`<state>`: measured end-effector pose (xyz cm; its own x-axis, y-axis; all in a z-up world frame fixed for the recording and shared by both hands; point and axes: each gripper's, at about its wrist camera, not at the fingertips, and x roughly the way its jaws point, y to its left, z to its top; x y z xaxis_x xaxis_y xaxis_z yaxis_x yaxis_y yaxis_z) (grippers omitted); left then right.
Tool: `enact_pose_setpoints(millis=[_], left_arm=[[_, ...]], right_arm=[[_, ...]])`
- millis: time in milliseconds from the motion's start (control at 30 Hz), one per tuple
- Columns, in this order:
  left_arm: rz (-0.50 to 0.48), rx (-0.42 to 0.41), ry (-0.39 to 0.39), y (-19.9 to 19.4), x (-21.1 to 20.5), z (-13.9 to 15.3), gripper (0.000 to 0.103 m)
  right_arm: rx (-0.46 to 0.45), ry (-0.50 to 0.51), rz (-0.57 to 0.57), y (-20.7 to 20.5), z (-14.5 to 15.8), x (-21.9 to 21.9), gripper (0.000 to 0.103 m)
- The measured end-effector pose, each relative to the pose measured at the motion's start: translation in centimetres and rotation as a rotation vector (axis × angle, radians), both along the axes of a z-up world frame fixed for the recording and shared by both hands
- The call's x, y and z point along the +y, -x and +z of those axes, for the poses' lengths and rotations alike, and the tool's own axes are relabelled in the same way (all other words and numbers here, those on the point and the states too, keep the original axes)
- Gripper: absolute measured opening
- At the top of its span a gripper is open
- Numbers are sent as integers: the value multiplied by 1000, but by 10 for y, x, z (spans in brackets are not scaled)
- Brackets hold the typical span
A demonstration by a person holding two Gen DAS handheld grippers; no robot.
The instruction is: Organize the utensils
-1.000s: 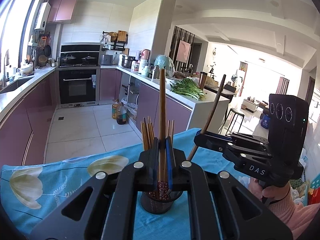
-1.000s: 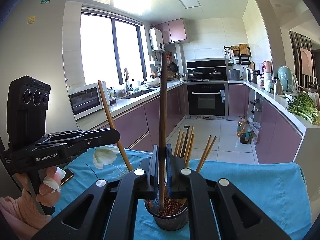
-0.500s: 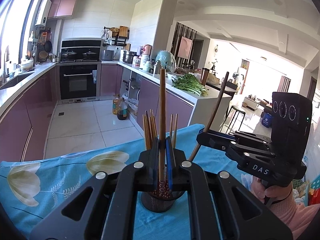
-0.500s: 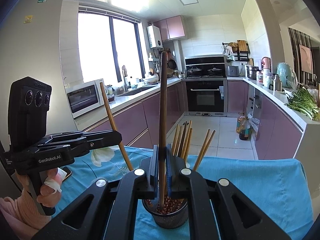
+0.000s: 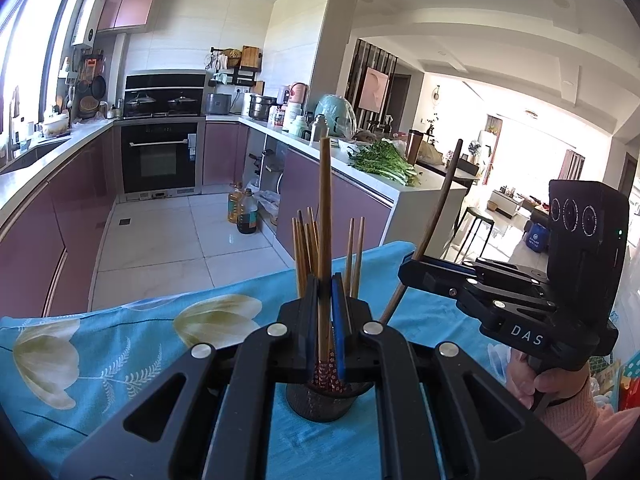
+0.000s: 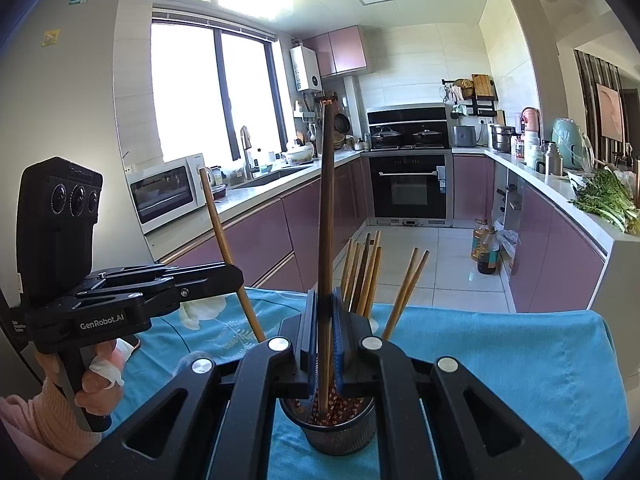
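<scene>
A dark mesh utensil cup (image 5: 320, 402) (image 6: 336, 432) stands on a blue flowered cloth (image 5: 120, 344) and holds several wooden chopsticks (image 5: 306, 248) (image 6: 364, 272). My left gripper (image 5: 325, 320) is shut on a light brown chopstick (image 5: 325, 216), held upright over the cup, its lower end inside. My right gripper (image 6: 325, 336) is shut on a darker chopstick (image 6: 327, 208), also upright with its lower end in the cup. Each gripper shows in the other's view, the right one (image 5: 408, 270) and the left one (image 6: 236, 276), close on either side of the cup.
The cloth-covered table (image 6: 520, 360) ends at a tiled kitchen floor (image 5: 160, 240). Purple cabinets, an oven (image 6: 408, 188) and a counter with greens (image 5: 384, 160) lie beyond. A phone (image 6: 134, 342) lies on the cloth by the left hand.
Both grippers have sunk slightly with their chopsticks, so the sticks reach deeper into the cup. Both grips stay shut.
</scene>
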<state>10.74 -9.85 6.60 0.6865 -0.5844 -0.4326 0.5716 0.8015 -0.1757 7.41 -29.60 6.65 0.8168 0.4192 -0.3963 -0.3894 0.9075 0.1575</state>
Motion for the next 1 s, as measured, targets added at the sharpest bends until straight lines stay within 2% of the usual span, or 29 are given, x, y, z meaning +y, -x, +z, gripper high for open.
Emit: enact_pose_setpoints(millis=[1000], left_arm=[[-4, 36, -31, -2, -10, -9, 7]], right_arm=[[36, 3, -5, -9, -11, -2, 6]])
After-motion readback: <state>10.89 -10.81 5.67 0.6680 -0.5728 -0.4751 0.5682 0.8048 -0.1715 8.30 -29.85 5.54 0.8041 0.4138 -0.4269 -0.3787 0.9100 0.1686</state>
